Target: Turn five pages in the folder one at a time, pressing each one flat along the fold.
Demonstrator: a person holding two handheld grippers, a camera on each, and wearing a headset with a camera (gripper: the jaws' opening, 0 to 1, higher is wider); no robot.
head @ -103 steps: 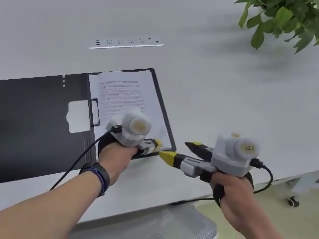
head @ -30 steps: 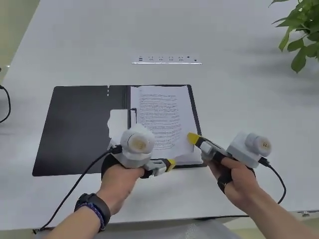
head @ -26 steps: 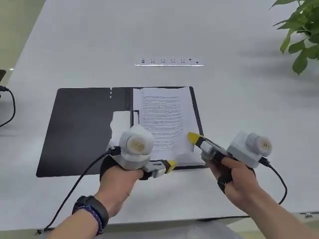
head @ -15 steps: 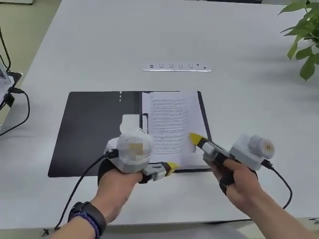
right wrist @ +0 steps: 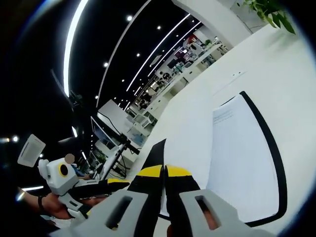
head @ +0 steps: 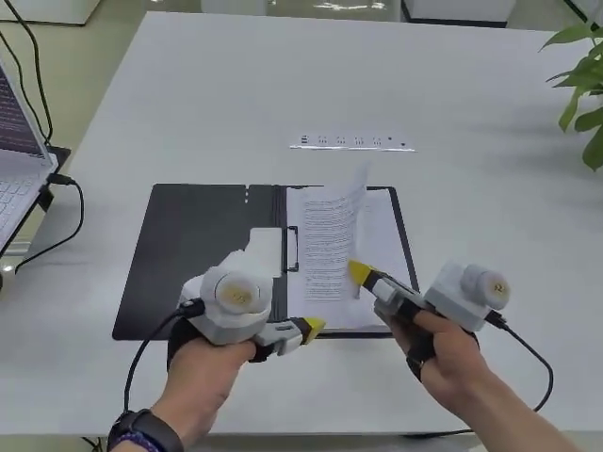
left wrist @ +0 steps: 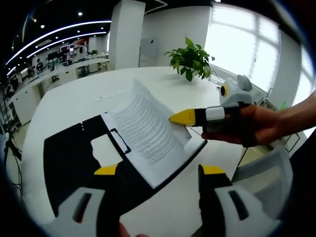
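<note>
- Your left gripper (head: 308, 327), jaws spread and empty, hovers at the open folder's (head: 198, 245) near edge, where it could block the page's (head: 332, 235) swing.
- Your right gripper (head: 359, 273) seems clamped on the raised page's edge; yanking risks a tear at the clip (head: 292, 250).

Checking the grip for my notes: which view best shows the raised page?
The left gripper view: the raised page faces the camera, with the right claw at its edge. The head view shows it curled up over the folder, foreshortened. In the right gripper view I cannot tell it apart from the sheet beneath.
</note>
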